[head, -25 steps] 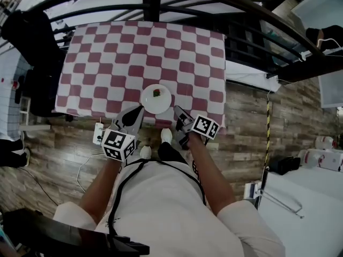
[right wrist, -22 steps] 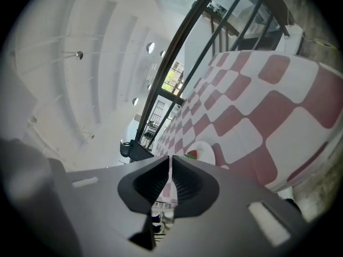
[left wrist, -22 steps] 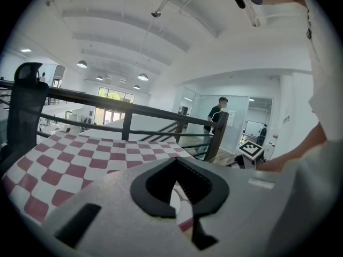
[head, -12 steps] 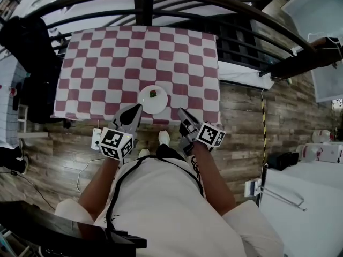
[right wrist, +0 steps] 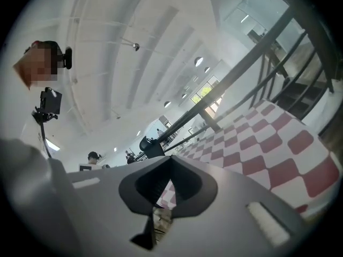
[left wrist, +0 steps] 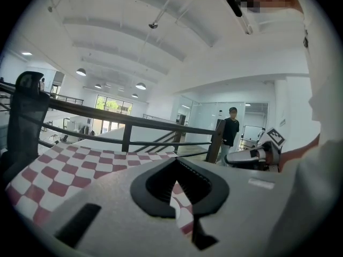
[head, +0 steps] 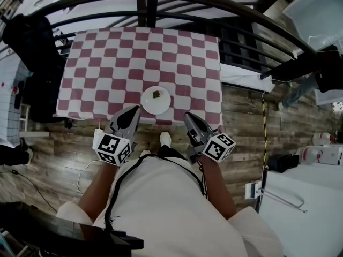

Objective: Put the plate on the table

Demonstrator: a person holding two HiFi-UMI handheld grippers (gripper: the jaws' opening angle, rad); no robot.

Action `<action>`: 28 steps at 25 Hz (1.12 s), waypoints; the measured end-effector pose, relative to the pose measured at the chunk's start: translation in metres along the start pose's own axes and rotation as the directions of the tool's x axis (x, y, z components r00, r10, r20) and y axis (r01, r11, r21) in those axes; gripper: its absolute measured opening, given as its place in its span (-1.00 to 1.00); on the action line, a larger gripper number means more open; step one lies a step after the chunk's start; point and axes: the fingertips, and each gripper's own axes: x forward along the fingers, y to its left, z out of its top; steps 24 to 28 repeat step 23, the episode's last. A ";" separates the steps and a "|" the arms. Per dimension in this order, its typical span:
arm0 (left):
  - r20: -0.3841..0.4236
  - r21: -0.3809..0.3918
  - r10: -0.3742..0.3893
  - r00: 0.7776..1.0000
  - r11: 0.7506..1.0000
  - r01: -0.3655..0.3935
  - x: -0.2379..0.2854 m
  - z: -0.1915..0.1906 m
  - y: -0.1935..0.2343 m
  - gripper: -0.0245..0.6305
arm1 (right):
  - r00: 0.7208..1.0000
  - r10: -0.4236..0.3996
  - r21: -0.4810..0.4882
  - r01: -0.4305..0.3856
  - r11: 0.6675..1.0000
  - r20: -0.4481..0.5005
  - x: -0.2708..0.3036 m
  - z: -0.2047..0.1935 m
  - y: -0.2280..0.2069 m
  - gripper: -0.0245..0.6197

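the plate (head: 156, 100) just ahead of the fingertips is plain white, with a small red-and-green bit (head: 156, 94) on it. the tablecloth (head: 107, 63) under it is checked dull red and white. the left gripper (head: 133, 110) and right gripper (head: 188, 116) are grey, their marker cubes (head: 111, 146) printed in black-and-white squares. behind the fingers, the floor (head: 64, 154) shows grey-brown wood grain.

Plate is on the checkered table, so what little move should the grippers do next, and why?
Probably just pull both away and rest. The plate sits flat on the table, near its front edge. The left gripper and right gripper are shut, empty and not touching it, so the job looks done.
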 end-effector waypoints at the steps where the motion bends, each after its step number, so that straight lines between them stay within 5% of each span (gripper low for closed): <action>1: 0.001 -0.002 0.002 1.000 1.000 -0.002 -0.002 -0.001 0.000 -0.92 | 1.000 -0.001 -0.009 0.001 1.000 0.003 -0.002 0.000 0.002 -0.90; 28: -0.008 0.008 -0.011 1.000 1.000 0.012 -0.005 -0.008 -0.011 -0.92 | 0.999 -0.030 -0.026 0.031 0.999 0.034 -0.018 -0.001 0.002 -0.90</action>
